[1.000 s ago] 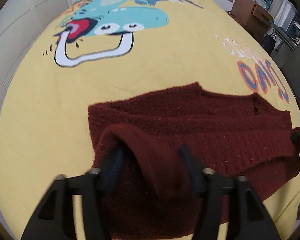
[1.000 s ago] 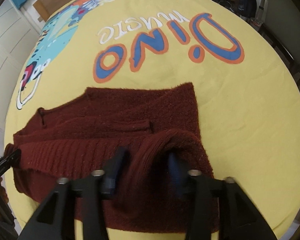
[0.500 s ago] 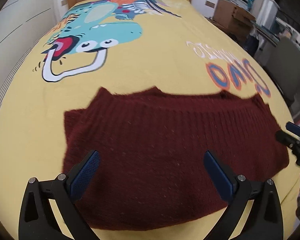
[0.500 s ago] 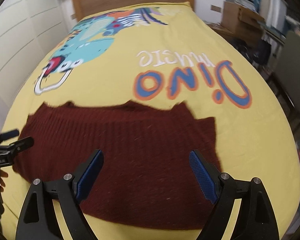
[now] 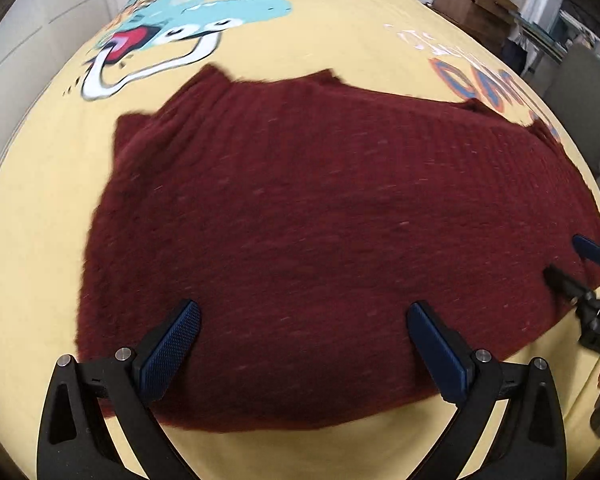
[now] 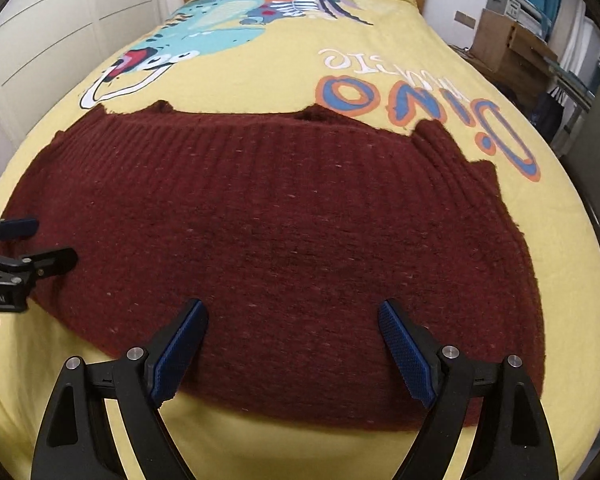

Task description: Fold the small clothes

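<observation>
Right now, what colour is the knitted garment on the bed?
Dark red, a plain maroon knit sweater; the right wrist view shows it best.

One maroon sweater point(image 6: 284, 232), one yellow bedspread point(image 6: 260, 80), two claws: left claw point(image 5: 304, 344), right claw point(image 6: 292, 344)

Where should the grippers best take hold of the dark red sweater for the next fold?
Probably at its two near corners. The sweater lies flat on the yellow bedspread, so come low from the near edge, left gripper at the left corner, right gripper at the right, and pinch the hem.
</observation>
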### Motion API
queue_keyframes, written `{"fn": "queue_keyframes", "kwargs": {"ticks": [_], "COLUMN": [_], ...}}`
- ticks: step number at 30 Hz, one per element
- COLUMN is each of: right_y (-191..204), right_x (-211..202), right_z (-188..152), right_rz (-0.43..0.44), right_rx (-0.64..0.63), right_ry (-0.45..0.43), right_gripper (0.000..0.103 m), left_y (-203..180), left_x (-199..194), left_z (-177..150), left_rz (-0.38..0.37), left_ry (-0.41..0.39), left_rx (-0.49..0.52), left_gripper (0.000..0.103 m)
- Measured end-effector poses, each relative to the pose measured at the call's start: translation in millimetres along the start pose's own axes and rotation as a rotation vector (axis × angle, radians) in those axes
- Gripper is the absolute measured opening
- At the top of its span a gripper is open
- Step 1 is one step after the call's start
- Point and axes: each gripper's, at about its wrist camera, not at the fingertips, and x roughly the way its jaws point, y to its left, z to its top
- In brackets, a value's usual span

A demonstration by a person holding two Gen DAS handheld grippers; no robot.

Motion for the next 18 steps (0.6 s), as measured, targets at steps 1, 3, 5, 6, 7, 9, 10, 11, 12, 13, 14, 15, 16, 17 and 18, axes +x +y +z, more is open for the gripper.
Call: {"fn": "queue_keyframes", "kwargs": {"ticks": [1,3,5,6,7,9,10,11,12,13,14,15,16,17,18], "right_y": [-6.7,-22.7,-38.4,-45.2,-51.8,-60.7,-64.5,-65.8,-66.9,-66.9,-66.1,-64.8,-62.8,-61.5,-60.1], "right_x": [0.0,0.8,-1.1,-2.5,-4.2,-6.2,-5.4,-3.5,-0.5,0.6,2.4,4.6,7.0,9.1,10.8], "right_z": [0.4,-0.4,-2.3,-4.0,-6.2,-10.2,-12.5,-14.7,-17.4,-19.4,-22.3,-24.0,-25.5,-26.3,-26.7], "right_rz": [-0.007,-0.018,-0.015,-0.018,-0.027,-0.025,-0.017,-0.01,-0.001,0.003,0.004,0.003,-0.001,-0.004,-0.006], "right_rx": [0.009,0.036,0.071,0.083,0.093,0.109,0.119,0.126,0.132,0.135,0.137,0.135,0.132,0.129,0.125], "right_ry": [0.005,0.013,0.016,0.017,0.017,0.015,0.017,0.02,0.022,0.019,0.015,0.011,0.009,0.008,0.005], "right_gripper": [0.088,0.088,0.088,0.088,0.088,0.088,0.088,0.088,0.089,0.089,0.092,0.095,0.096,0.096,0.098], "left_y": [5.5,16.5,23.4,24.9,26.0,28.1,29.1,33.3,34.0,35.1,35.5,35.6,35.4,36.0,36.5], "left_x": [-0.5,-2.2,-4.9,-6.4,-8.3,-8.2,-5.4,1.4,3.9,5.8,7.4,8.2,9.2,10.3,10.7], "left_z": [-0.5,-1.1,-1.6,-2.7,-4.3,-8.4,-10.7,-13.3,-14.9,-16.1,-16.6,-16.9,-17.0,-17.2,-18.2], "left_rz": [-0.001,-0.01,0.0,0.011,0.031,0.053,0.047,0.043,0.04,0.038,0.036,0.036,0.036,0.032,0.027], "left_ry": [0.001,0.001,-0.004,-0.008,-0.018,-0.028,-0.019,-0.006,-0.004,-0.009,-0.013,-0.015,-0.018,-0.024,-0.031], "left_rx": [-0.011,-0.026,-0.029,-0.029,-0.028,-0.023,-0.024,-0.031,-0.036,-0.042,-0.052,-0.055,-0.057,-0.063,-0.069], "left_gripper": [0.102,0.102,0.102,0.102,0.102,0.102,0.102,0.102,0.102,0.102,0.102,0.102,0.102,0.102,0.102]}}
